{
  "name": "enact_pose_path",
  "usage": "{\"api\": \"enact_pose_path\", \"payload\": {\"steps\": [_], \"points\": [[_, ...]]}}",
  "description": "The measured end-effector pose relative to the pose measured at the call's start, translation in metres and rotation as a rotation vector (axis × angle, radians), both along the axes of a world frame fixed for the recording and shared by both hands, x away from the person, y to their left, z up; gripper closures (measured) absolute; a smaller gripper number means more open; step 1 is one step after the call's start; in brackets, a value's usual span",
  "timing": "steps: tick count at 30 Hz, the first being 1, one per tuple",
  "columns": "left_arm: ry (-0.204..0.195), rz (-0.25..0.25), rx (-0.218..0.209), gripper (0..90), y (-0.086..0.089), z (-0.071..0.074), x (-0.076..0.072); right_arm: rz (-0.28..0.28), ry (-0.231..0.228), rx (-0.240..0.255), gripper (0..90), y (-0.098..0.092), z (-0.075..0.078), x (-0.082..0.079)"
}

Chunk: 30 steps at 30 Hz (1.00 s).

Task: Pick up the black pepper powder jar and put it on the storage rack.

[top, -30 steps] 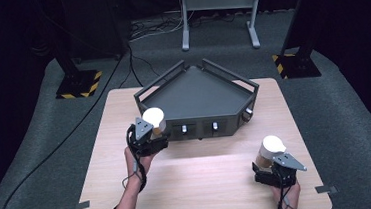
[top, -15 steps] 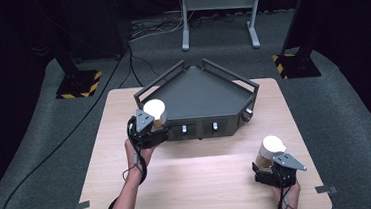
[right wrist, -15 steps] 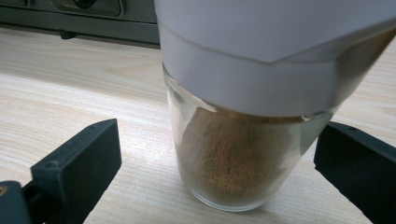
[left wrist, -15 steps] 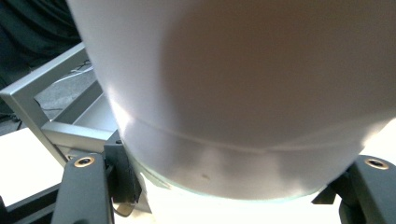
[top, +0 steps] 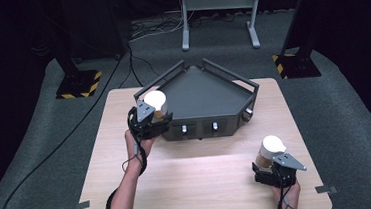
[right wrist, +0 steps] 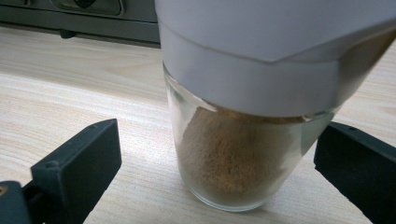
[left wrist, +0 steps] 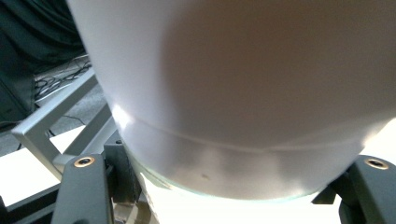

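Note:
A glass jar with a white lid (top: 155, 101) hangs above the front left corner of the dark grey tray (top: 235, 121). My left gripper (top: 152, 118) is shut on it. In the left gripper view that jar (left wrist: 233, 93) bulks between the left gripper's (left wrist: 229, 186) black jaws, with the tray's grey rail (left wrist: 51, 121) behind. A second white-lidded jar (top: 271, 148) holding tan powder stands on the table at the front right. My right gripper (top: 268, 162) is open around it. In the right gripper view this jar (right wrist: 233, 163) sits between the right gripper's (right wrist: 219, 158) jaws, with a clear gap at the left one.
The five-sided tray stands at the back middle of the wooden table (top: 205, 183), with small knobs on its front wall (right wrist: 93, 18). A cable trails from the left forearm. Black stands and cables sit on the dark floor beyond.
My left gripper has carried its jar up and away from me, toward the tray's front left corner. The right gripper and its jar have kept still.

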<state>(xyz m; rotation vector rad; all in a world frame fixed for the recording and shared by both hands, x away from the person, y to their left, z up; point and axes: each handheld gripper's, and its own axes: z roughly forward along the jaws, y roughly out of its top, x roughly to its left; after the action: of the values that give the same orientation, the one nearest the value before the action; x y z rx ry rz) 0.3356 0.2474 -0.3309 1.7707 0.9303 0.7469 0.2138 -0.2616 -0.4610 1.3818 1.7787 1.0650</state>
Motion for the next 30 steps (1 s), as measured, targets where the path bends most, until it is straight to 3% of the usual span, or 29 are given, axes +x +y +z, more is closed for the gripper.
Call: {"api": "enact_pose_path", "payload": {"steps": [14, 23, 30], "points": [[0.016, 0.008, 0.018, 30.9, -0.006, 0.016, 0.03, -0.001, 0.0, 0.002, 0.0, 0.0, 0.0, 0.0], [0.045, 0.009, -0.005, 30.9, -0.008, 0.022, 0.051, 0.0, -0.001, 0.004, 0.0, -0.001, 0.0, 0.0], [0.077, 0.011, -0.009, 30.9, -0.014, 0.019, 0.063, 0.0, -0.004, 0.005, 0.0, -0.001, -0.001, -0.001]]}}
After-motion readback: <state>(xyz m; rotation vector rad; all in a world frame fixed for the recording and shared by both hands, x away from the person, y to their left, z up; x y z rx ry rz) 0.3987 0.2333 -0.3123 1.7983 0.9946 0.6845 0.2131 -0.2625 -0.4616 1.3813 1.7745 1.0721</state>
